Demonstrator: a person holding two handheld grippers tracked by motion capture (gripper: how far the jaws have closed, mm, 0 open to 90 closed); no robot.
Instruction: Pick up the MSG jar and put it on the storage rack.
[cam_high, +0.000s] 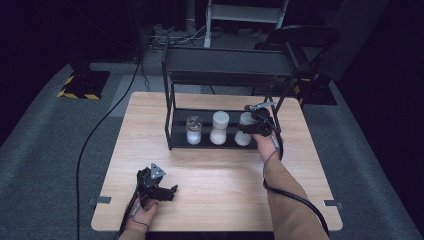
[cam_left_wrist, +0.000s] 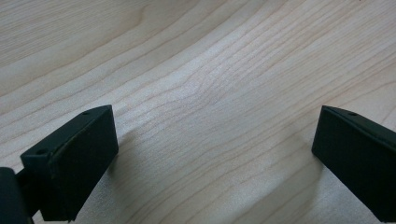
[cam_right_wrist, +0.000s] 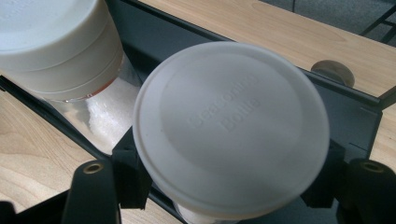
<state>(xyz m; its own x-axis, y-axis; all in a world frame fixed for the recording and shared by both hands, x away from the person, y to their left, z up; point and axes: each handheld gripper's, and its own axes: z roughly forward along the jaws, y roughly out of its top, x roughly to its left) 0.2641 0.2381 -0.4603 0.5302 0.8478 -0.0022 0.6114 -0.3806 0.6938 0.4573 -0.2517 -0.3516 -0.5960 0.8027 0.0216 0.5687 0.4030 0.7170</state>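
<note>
A black two-tier rack (cam_high: 170, 120) stands at the back of the wooden table (cam_high: 220, 175). Three seasoning bottles stand in a row on its lower shelf. My right gripper (cam_high: 256, 128) is shut on the rightmost bottle (cam_high: 244, 131). In the right gripper view both pads press the sides just under its white lid (cam_right_wrist: 231, 126), and the middle bottle (cam_right_wrist: 56, 42) stands close beside it. The left gripper (cam_high: 171, 190) hovers low over the table's front left. Its jaws are wide apart over bare wood (cam_left_wrist: 210, 70), with nothing between them.
The rack's upper shelf (cam_high: 227, 62) hangs over the bottles, and its right front post (cam_high: 278, 112) is next to my right hand. The middle bottle (cam_high: 219, 128) and a clear-lidded one (cam_high: 193, 130) stand left of it. Cables trail over the table's front edge.
</note>
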